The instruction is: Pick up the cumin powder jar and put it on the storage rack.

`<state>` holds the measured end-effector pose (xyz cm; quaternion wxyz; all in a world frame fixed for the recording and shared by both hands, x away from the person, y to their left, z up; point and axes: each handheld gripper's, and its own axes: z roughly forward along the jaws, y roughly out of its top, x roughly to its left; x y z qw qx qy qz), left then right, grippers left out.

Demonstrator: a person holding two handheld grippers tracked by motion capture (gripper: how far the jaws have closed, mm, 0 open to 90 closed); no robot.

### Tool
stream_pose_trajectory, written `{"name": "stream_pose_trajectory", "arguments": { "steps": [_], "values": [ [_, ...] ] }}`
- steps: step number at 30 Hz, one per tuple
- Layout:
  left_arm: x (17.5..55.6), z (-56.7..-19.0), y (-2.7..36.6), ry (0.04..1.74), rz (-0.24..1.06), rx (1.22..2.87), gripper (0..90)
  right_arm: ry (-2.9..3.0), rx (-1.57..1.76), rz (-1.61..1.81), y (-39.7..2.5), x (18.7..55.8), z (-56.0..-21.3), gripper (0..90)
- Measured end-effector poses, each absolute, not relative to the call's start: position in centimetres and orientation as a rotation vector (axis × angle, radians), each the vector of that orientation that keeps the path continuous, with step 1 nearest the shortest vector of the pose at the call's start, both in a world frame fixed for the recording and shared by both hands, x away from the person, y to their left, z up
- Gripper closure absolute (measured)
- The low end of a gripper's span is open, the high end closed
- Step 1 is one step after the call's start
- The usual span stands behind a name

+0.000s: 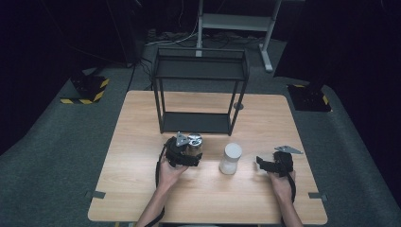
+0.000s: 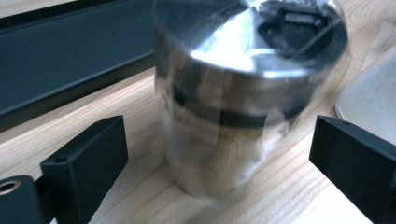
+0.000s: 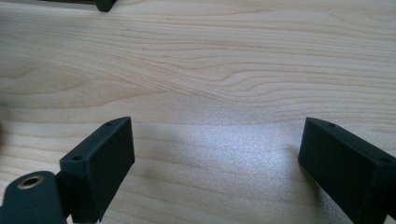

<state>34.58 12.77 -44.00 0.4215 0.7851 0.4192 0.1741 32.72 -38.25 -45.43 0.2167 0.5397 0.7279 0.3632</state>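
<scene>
Pale wooden tabletop [image 1: 142,189] carries everything. On it, the left gripper [image 2: 219,154] stands released, its jaws spread either side of a shiny steel cylindrical canister [image 2: 243,93] without touching it. This canister stands upright, long axis vertical, lid up, just before the black metal shelf rack [image 1: 198,80] near the table's middle. A white cylindrical jar [image 1: 231,158] stands just beside. The right gripper [image 3: 215,158] gapes over bare wood near the right edge.

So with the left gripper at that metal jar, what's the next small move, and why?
Probably close the left gripper on the metal jar: its jaws stand open on either side of the jar, not touching it, and the jar stands on the table before the black rack.
</scene>
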Motion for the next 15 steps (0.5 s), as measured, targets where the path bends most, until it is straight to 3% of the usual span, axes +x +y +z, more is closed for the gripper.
{"name": "stream_pose_trajectory", "arguments": {
  "steps": [15],
  "values": [
    [36.0,-44.5,11.5,1.089,0.447,1.949,12.0,2.013,1.506,1.032,-38.7,32.7,-45.5,10.2]
  ]
}}
